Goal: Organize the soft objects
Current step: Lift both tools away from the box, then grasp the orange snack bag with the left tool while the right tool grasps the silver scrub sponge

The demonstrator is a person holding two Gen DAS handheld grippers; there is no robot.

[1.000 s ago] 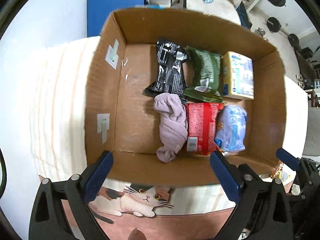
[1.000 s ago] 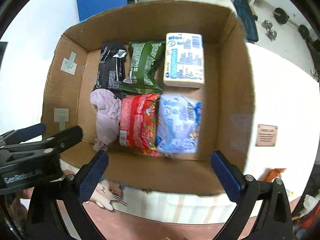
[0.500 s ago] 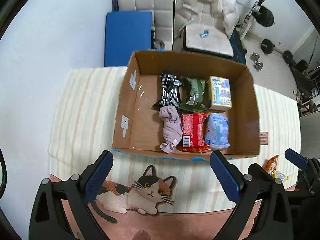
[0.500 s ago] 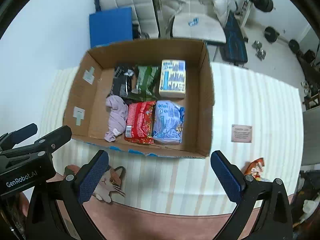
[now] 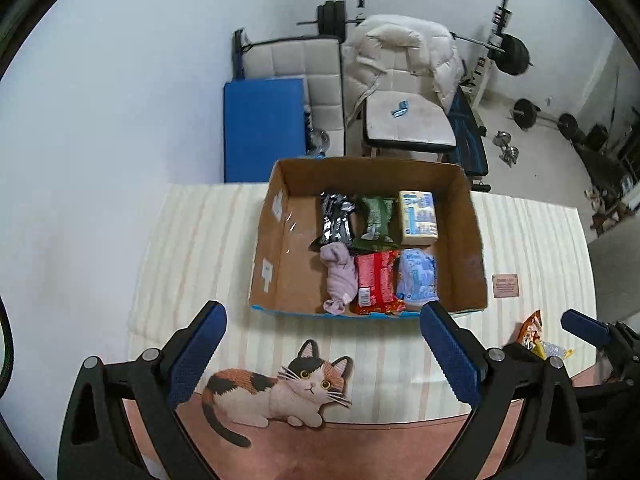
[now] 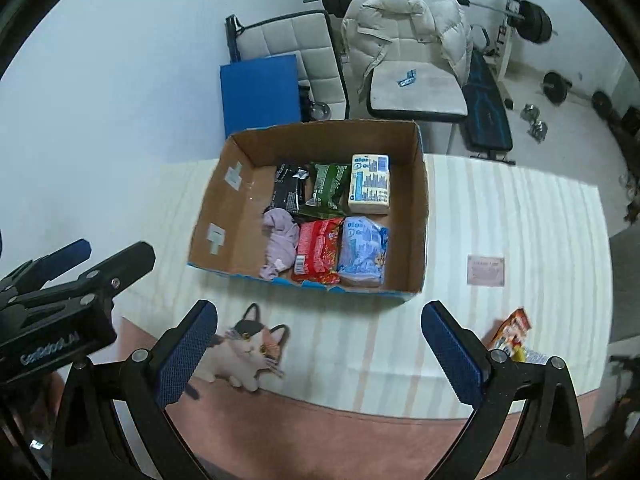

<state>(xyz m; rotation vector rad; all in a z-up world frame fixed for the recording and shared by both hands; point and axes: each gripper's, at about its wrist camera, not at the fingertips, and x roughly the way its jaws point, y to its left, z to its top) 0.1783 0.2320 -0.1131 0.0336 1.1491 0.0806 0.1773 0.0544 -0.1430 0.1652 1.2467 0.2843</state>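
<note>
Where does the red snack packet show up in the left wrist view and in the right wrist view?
Left wrist: red snack packet in the cardboard box, near row, centre.
Right wrist: red snack packet, near row, left of centre frame.
Shared landmark: the lilac cloth on its left.

A striped worktop (image 5: pixel 200 240) filled mid-frame. On it sat a box (image 5: pixel 466 248) at centre, a card (image 5: pixel 506 286) right, and a snack packet (image 5: pixel 530 330) lower right.
</note>
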